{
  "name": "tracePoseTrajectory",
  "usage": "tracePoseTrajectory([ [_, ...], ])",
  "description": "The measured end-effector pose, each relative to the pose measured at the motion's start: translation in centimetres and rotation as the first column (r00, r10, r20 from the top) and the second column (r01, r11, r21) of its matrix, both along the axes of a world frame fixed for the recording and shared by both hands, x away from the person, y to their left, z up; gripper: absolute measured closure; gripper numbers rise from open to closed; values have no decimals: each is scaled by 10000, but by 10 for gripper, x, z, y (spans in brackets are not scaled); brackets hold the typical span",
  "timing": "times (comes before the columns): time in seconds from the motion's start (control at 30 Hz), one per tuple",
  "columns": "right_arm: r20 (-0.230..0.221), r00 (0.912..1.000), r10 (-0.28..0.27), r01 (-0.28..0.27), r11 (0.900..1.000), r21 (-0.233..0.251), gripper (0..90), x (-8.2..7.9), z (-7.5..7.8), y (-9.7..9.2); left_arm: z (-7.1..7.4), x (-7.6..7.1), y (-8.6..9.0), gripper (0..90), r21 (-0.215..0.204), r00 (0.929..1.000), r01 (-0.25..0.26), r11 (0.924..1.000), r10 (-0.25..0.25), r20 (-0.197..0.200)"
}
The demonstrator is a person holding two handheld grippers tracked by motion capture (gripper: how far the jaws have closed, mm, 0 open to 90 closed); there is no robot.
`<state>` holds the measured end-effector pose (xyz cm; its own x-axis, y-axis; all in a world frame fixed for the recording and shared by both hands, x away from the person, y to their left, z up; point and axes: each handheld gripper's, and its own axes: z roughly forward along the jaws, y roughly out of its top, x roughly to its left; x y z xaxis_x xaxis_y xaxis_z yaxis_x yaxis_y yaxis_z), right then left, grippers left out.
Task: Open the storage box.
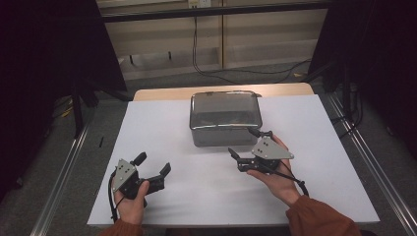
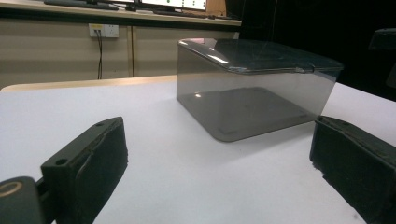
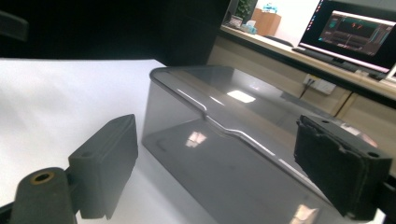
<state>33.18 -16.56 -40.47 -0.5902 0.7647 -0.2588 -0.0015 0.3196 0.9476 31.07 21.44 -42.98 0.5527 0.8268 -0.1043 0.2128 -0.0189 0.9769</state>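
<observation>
Box: smoked clear plastic box (image 1: 225, 118) with lid on, upright on white table (image 1: 196, 196), toward far middle of sheet; looks empty through walls in left gripper view (image 2: 254, 100).
Left gripper: (image 1: 153, 164) near left front of table, held in left hand (image 1: 132, 196); jaws wide apart, nothing between; well apart from box, aimed at it.
Right gripper: (image 1: 243, 143) just in front of box's near right corner, held in right hand (image 1: 275, 177); jaws spread wide, nothing clamped, not touching box; box lid edge (image 3: 224, 128) close ahead in right gripper view.
Table: white sheet over wooden top (image 1: 162, 93).
</observation>
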Motion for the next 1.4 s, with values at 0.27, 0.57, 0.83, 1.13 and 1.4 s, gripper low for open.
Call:
tracePoseTrajectory([
  [0.27,303,9994,-174,199,9964,-829,175,8,-3,1,0,0,0,41,0,10000,-12,10000,12,28],
  [0.57,1436,9896,-7,390,9637,-2642,194,12,-1,13,0,0,0,41,-70,10000,-39,10000,39,5],
  [0.83,2594,9652,323,950,8811,-4633,217,14,1,26,0,0,1,41,-46,10000,-23,10000,23,27],
  [1.13,3674,9245,1012,1702,7529,-6357,290,17,-1,38,0,0,1,41,-50,10000,-37,10000,38,50],
  [1.4,4070,8948,1836,2189,6142,-7582,397,20,-13,50,0,0,2,41,-100,9999,-96,9999,97,69],
])
